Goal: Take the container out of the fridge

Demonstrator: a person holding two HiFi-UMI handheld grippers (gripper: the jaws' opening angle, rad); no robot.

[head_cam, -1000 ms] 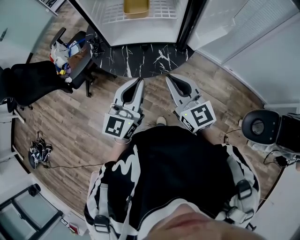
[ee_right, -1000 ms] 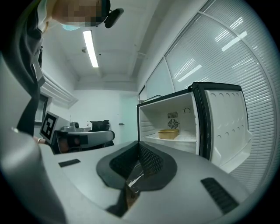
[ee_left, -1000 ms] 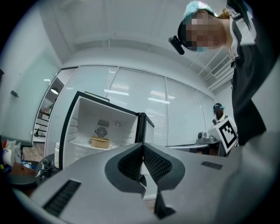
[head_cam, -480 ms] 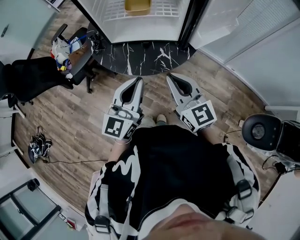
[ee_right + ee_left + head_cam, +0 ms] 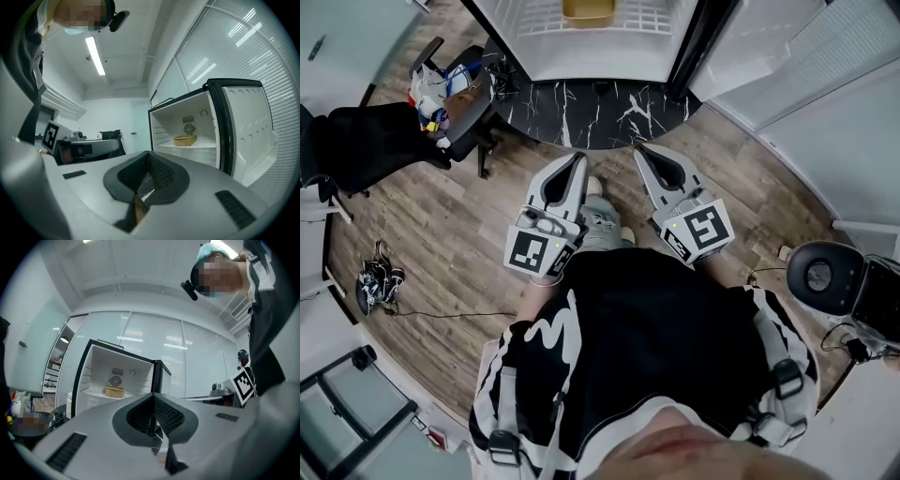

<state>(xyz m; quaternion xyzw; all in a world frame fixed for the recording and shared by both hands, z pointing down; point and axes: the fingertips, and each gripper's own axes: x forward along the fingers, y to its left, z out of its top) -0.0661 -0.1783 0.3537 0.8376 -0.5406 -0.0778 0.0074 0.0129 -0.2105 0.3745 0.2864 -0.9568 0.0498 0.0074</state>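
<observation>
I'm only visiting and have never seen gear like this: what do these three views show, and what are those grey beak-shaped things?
There is no robot here. A person holds a hand tool with two jaws in each hand. The head view comes from a camera on the person's head, looking down at the left tool and the right tool above a wood floor. The other two views come from a camera riding on each tool, looking along its jaws. Both tools are shut and hold nothing. Ahead stands an open fridge with a black mat at its foot. A tan container sits on its shelf; taking it out is the job, and that has not yet begun.
</observation>
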